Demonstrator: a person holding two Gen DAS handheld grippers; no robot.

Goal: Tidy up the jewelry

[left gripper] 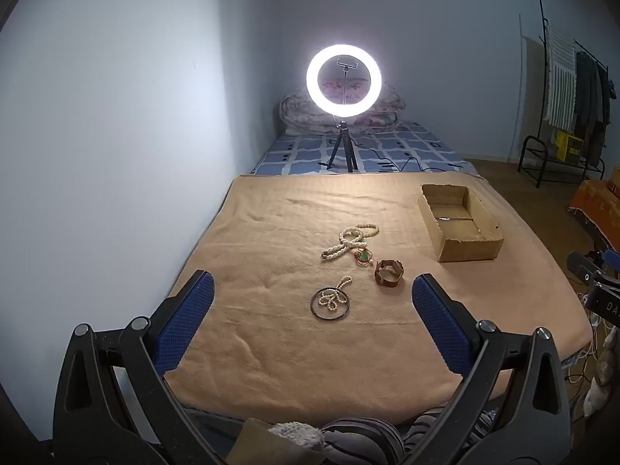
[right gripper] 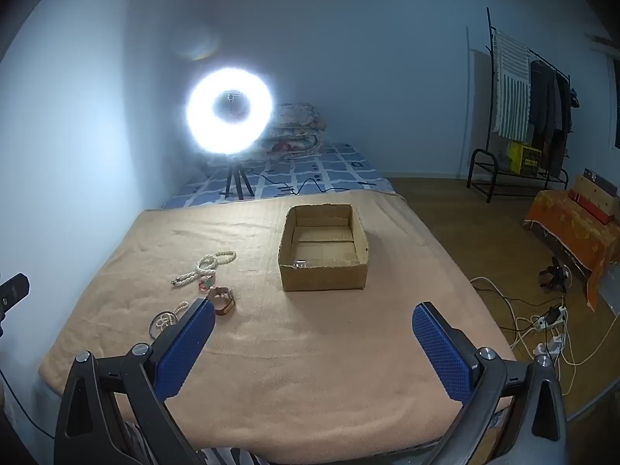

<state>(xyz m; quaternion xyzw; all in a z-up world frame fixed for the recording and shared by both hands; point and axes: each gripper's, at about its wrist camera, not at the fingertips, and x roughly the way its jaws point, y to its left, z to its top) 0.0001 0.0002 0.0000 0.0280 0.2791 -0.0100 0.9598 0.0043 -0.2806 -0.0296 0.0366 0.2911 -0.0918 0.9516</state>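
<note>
On tan blanket (left gripper: 271, 348): jewelry cluster left of centre, box (left gripper: 465, 248) far right, both tongs wide open, holding nothing.

Bead necklace (left gripper: 350, 240) lies farthest back, small red-green pendant (left gripper: 363, 257) touching its near end, brown watch (left gripper: 388, 272) just beside, dark bangle (left gripper: 329, 303) with pearl strand (left gripper: 332, 295) looped inside it nearest. Ring light (left gripper: 344, 80) on tripod stands behind blanket on blue checked sheet, clothes rack (left gripper: 573, 89) at right wall. Nothing blocks the jewelry. Left gripper (left gripper: 312, 302) hovers with bangle showing between its fingers, no contact; right gripper (right gripper: 313, 329) hovers over bare blanket facing box. Right view shows small shiny item (right gripper: 299, 264) in box's near-left corner, plus cables and power strip (right gripper: 548, 321) on floor; its left finger covers part of bangle. Left view shows the whole cluster.
</note>
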